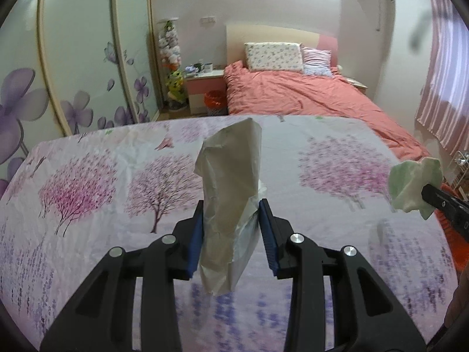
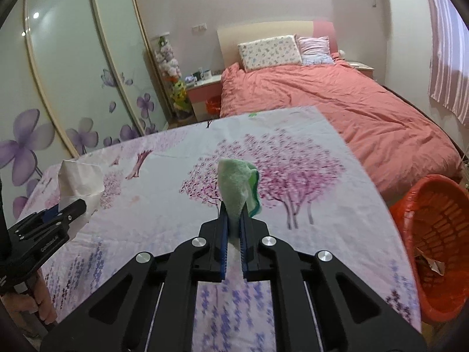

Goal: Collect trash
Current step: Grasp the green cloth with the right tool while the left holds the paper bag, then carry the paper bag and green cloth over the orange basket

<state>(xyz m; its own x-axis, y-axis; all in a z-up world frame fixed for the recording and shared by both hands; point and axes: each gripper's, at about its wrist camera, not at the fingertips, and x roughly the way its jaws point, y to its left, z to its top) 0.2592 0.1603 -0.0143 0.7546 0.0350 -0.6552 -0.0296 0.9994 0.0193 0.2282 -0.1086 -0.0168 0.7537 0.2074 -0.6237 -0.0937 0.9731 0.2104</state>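
Observation:
My left gripper (image 1: pixel 231 205) is shut on a crumpled white wrapper (image 1: pixel 231 176) that stands up between its blue pads, lifted above the floral tablecloth (image 1: pixel 88 190). The right wrist view shows that gripper (image 2: pixel 73 208) at the left edge with the wrapper (image 2: pixel 79 182) in it. Over the middle of the cloth (image 2: pixel 146 190), my right gripper (image 2: pixel 234 214) is shut on a pale green wad (image 2: pixel 237 184), with its jaws almost together. From the left wrist view, the right gripper (image 1: pixel 433 196) and the green wad (image 1: pixel 413 184) appear at the far right.
An orange-red basket (image 2: pixel 439 234) lined with a red bag stands on the floor right of the table, with a scrap of litter inside. Beyond the table lies a bed (image 2: pixel 337 102) with a pink cover. A small red bin (image 1: pixel 212 101) sits by the nightstand. Wardrobe doors line the left.

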